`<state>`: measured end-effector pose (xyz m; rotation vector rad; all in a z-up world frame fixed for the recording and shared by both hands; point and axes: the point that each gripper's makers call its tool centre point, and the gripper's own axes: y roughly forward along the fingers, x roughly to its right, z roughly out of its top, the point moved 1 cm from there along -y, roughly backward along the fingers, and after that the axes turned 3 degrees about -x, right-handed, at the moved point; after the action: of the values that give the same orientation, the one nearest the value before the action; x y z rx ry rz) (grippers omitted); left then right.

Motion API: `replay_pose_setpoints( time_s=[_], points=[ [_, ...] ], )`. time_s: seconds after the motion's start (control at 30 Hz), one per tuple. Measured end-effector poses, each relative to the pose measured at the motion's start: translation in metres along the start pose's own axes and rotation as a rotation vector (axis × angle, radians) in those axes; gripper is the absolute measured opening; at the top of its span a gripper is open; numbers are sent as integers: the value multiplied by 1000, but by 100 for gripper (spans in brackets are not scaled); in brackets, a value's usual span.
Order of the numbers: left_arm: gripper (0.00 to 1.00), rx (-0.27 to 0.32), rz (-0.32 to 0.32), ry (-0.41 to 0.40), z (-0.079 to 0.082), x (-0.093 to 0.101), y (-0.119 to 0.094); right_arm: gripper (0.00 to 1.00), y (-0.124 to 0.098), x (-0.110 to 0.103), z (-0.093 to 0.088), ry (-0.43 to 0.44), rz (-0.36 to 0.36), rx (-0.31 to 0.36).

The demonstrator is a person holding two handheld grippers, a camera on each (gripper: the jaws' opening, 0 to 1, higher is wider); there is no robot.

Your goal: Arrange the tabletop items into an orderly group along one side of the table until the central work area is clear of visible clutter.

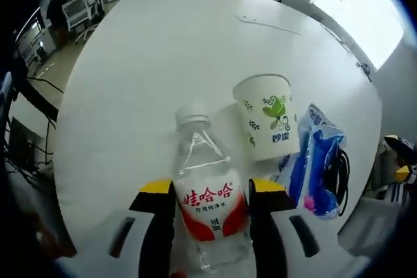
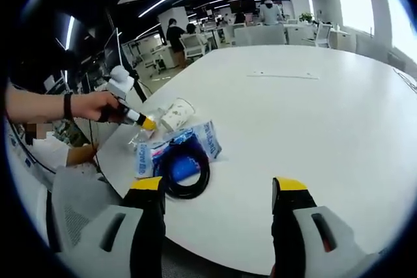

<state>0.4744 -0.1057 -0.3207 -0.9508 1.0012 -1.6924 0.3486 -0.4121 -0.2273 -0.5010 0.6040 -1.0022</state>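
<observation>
A clear water bottle (image 1: 206, 196) with a red label and white cap stands between the jaws of my left gripper (image 1: 211, 190), which is shut on it. Just right of it stands a white paper cup (image 1: 267, 116) with a green print, and a blue-and-white packet (image 1: 317, 161) with a black cable coil (image 1: 339, 172) lies beyond. In the right gripper view my right gripper (image 2: 218, 187) is open over the white table (image 2: 313, 115) with nothing between its jaws. There the packet (image 2: 179, 151), the cable coil (image 2: 186, 177), the cup (image 2: 176, 114) and the left gripper (image 2: 133, 117), held by a hand, sit at the table's left edge.
The round white table (image 1: 163, 63) has a thin cable (image 1: 267, 24) lying across its far side. Office chairs and desks (image 2: 195, 43) stand beyond the table, with people among them. The table edge runs close under my right gripper.
</observation>
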Motion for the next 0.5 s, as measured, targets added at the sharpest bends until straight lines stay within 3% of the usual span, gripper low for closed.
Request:
replay_pose_setpoints(
  time_s=[0.5],
  points=[
    [41,-12,-2,-133,-14,1,-11,64,4,-4,2,4,2,7]
  ],
)
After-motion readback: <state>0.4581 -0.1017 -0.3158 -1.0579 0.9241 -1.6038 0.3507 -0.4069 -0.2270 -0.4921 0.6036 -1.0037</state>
